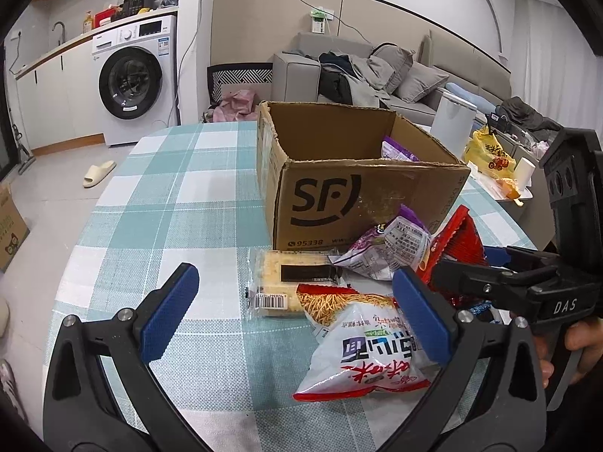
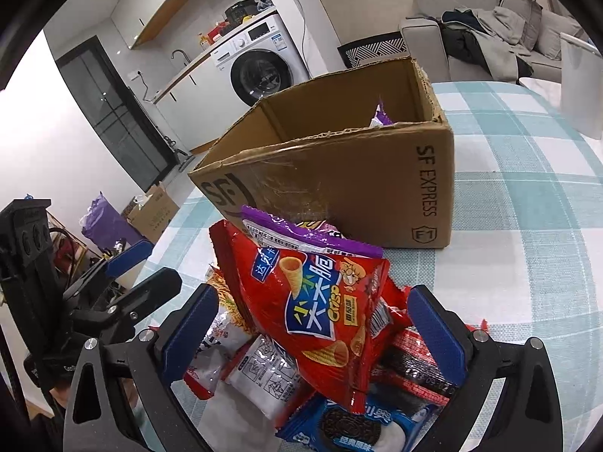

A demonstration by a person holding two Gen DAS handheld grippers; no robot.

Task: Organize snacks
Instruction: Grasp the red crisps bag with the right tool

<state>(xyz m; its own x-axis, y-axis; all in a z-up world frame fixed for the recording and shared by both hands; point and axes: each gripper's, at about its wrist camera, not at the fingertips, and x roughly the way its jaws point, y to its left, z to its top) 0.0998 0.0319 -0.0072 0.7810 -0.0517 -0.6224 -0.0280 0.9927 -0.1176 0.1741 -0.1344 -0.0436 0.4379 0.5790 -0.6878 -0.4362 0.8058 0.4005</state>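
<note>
An open SF cardboard box (image 1: 361,196) stands on the checked table (image 1: 181,203) with a purple packet (image 1: 397,150) inside. In front of it lie a cracker pack (image 1: 279,290), a white noodle-snack bag (image 1: 361,346), a purple bag (image 1: 388,248) and a red bag (image 1: 459,241). My left gripper (image 1: 297,312) is open above the table, beside the white bag. My right gripper (image 2: 316,339) is open around a red Crisp bag (image 2: 316,309) over the pile, with an Oreo pack (image 2: 350,425) below. The box (image 2: 339,188) stands behind it.
A washing machine (image 1: 132,79) and counter stand at the far left, a grey sofa (image 1: 377,71) behind the box. A yellow bag (image 1: 490,154) and white bin (image 1: 452,116) sit to the right. The left gripper shows in the right wrist view (image 2: 124,278).
</note>
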